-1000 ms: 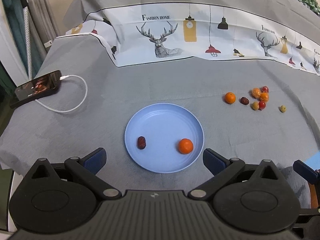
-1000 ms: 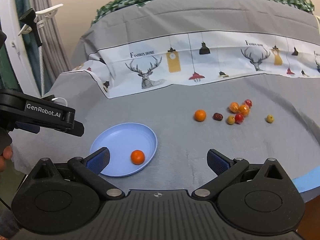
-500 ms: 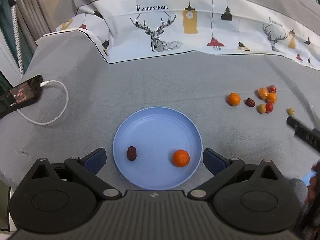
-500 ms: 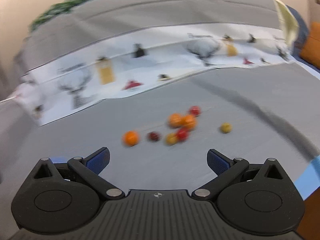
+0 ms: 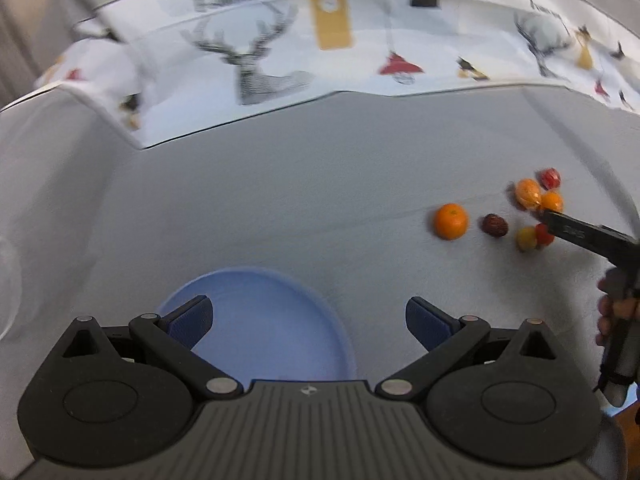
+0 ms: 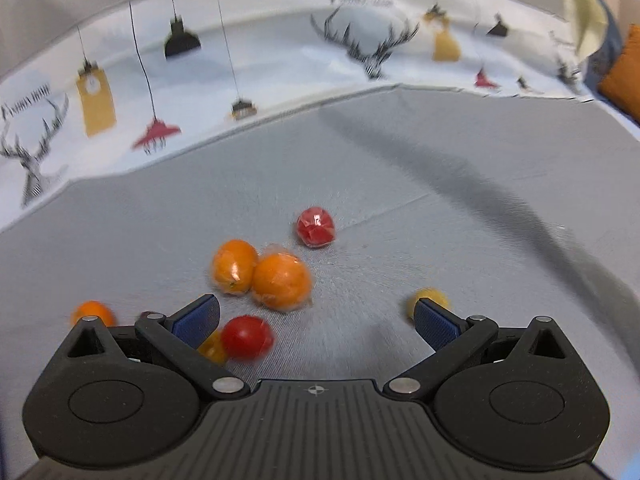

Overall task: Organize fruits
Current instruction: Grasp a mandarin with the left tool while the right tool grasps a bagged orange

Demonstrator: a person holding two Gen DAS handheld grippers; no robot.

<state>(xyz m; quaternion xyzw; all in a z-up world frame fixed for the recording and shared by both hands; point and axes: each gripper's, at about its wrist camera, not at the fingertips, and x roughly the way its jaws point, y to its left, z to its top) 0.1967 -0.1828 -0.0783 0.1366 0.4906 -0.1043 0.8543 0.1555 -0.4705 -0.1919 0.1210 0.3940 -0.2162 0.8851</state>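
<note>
Grey bedspread (image 5: 280, 184) under a deer-print sheet (image 5: 280, 52). Your blue plate (image 5: 264, 320) sits under the left gripper (image 5: 308, 316), jaws apart, empty. Your right gripper (image 6: 316, 316), jaws apart and empty, hangs over two wrapped oranges (image 6: 264, 276) and red tomato (image 6: 246, 338); a mandarin (image 5: 451, 221) lies between plate and cluster.

Printed lettering is showing above the deer heads on the white patterned cloth (image 5: 280, 52) along the far edge of the bed, but blur is making it unreadable. Faint marking on the right gripper (image 5: 576, 234) is likewise illegible. Nothing else is carrying text.
</note>
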